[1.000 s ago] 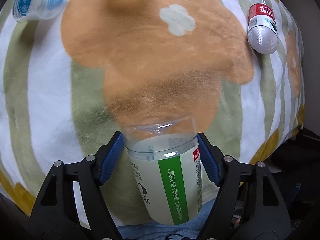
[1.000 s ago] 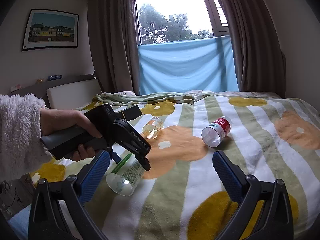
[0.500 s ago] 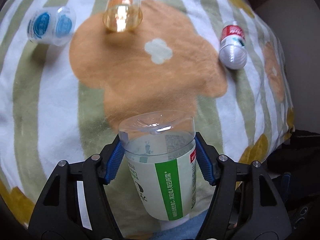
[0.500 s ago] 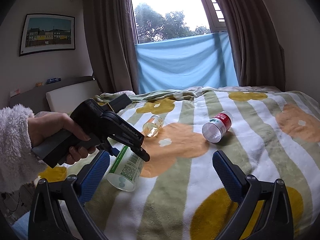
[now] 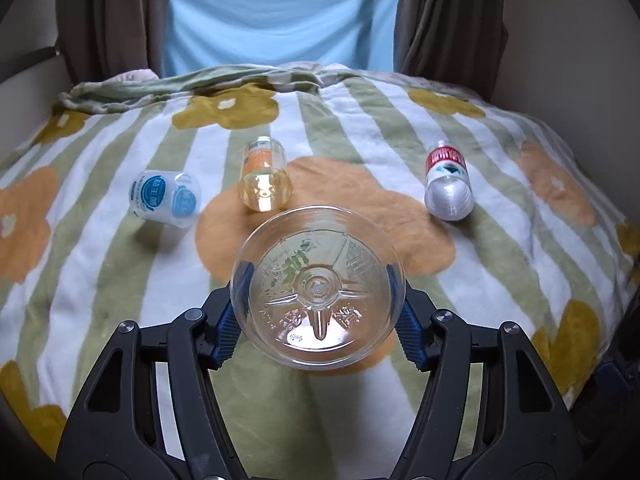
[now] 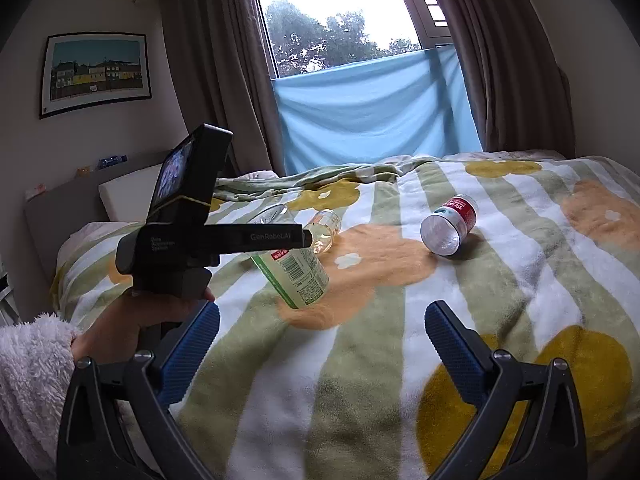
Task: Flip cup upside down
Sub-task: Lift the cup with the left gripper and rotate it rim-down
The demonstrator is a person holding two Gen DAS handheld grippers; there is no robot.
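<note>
My left gripper (image 5: pixel 318 322) is shut on a clear plastic cup with a green and white label (image 5: pixel 318 288). Its clear base faces the camera in the left wrist view. In the right wrist view the same cup (image 6: pixel 294 274) hangs tilted above the blanket, one end pointing down and right, held by the left gripper (image 6: pixel 298 238). My right gripper (image 6: pixel 320 338) is open and empty, low over the near part of the bed.
Three other cups lie on their sides on the striped flower blanket (image 5: pixel 120 280): a blue-label one (image 5: pixel 166 199), an orange-label one (image 5: pixel 264 180) and a red-label one (image 5: pixel 448 188). Curtains and a blue cloth (image 5: pixel 280 16) hang behind the bed.
My left gripper has lifted and swung level with the cup, so the view went from looking down at the blanket to looking across the bed. The right gripper stayed put.
</note>
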